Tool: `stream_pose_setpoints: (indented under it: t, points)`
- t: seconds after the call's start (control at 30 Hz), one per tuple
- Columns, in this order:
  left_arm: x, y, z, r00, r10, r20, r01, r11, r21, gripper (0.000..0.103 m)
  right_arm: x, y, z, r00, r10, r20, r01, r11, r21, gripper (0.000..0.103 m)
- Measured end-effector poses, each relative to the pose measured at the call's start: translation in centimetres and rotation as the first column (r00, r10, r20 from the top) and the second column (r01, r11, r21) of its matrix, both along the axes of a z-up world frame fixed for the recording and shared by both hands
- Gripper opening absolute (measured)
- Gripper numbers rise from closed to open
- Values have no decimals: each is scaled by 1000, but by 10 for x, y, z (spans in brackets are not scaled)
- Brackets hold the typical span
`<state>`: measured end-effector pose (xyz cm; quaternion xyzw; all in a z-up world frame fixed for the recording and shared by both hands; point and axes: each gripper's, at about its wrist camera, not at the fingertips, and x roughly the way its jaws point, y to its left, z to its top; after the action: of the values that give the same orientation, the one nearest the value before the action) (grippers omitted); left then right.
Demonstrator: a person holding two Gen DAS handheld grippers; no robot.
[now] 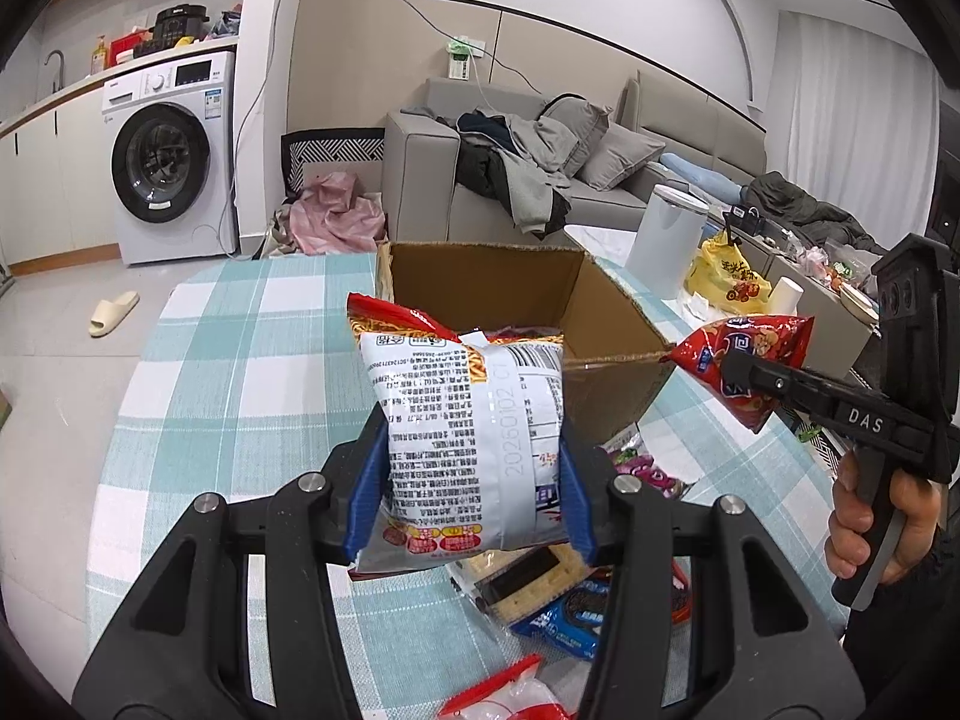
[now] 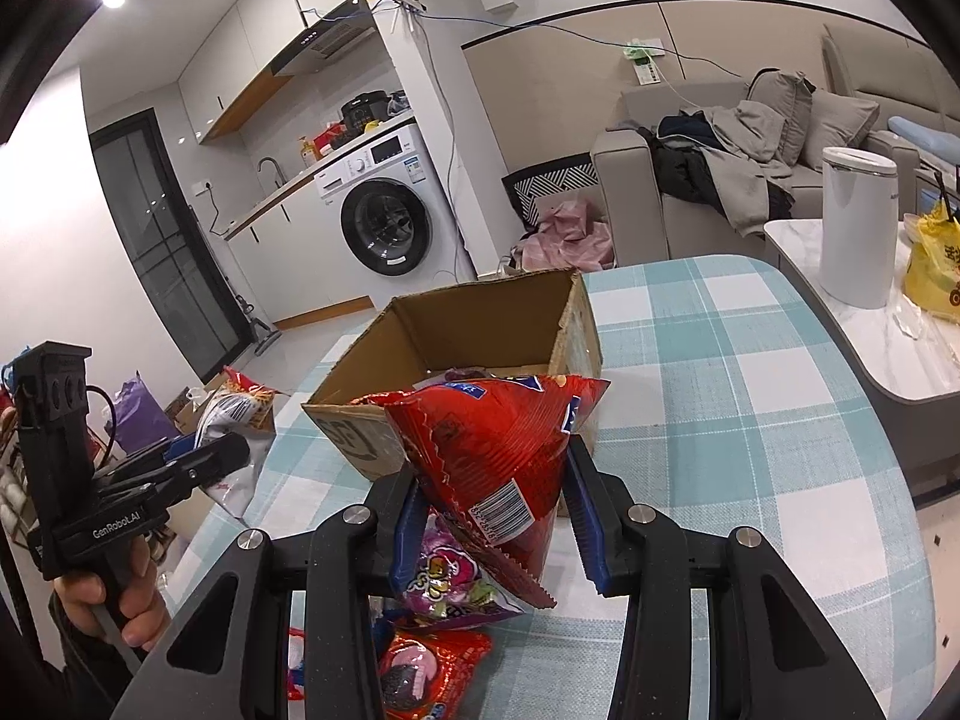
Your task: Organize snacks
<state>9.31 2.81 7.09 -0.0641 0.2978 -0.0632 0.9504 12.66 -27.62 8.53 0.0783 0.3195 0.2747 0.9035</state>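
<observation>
My left gripper point(image 1: 471, 474) is shut on a white and red noodle packet point(image 1: 468, 420), held above the table just in front of an open cardboard box point(image 1: 612, 372). My right gripper point(image 2: 492, 504) is shut on a red snack bag point(image 2: 498, 450), held near the box's front corner point(image 2: 360, 438). The right gripper point(image 1: 738, 372) with its red bag point(image 1: 744, 360) shows at right in the left wrist view. The left gripper point(image 2: 234, 456) with its packet point(image 2: 234, 420) shows at left in the right wrist view. The box holds some packets.
Several loose snack packets point(image 1: 576, 600) lie on the teal checked tablecloth point(image 1: 240, 390) below the grippers, also in the right wrist view point(image 2: 444, 594). A white side table point(image 2: 888, 348) with a white canister point(image 2: 855, 228) and yellow bag point(image 2: 936, 264) stands to the right. A sofa point(image 1: 540, 180) is behind.
</observation>
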Motion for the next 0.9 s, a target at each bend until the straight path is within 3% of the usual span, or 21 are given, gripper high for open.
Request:
stream_pose_setpoints:
  t: [0.9]
  points:
    - [51, -17, 32, 1000, 6, 23, -7, 999, 32, 47, 24, 26, 29, 998, 61, 26, -61, 998, 9, 43]
